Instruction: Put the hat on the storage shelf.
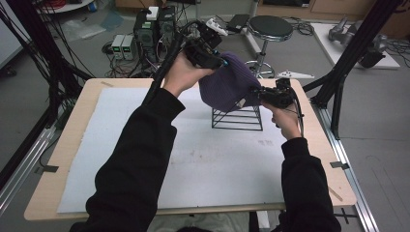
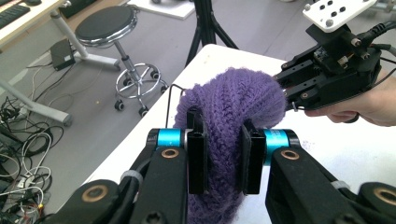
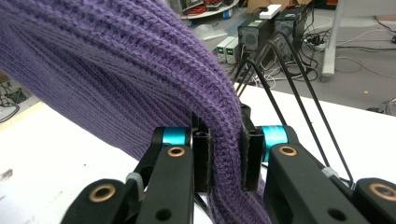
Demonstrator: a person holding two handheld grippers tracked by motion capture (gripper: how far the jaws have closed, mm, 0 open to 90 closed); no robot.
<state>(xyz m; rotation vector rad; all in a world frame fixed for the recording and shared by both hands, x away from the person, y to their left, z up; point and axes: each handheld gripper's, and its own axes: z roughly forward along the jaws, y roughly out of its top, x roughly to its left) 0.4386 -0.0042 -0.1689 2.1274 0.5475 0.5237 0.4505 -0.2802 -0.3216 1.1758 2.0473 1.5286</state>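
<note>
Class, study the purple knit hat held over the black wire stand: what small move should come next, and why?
Probably lower both grippers together. The left gripper and right gripper each pinch the purple knit hat by an edge, and it drapes over the top of the black wire stand, not yet fully down.

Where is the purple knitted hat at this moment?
In the high view the purple knitted hat sits over the top of the black wire stand at the table's far right, pinched between the left gripper and the right gripper.

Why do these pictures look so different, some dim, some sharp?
High view: dim and soft, sleeves nearly black. Left gripper view: the purple knitted hat crisp, the left gripper sharp, edges bowed by the wide lens. Right gripper view: hat stitches sharp near the right gripper, background softer.
</note>
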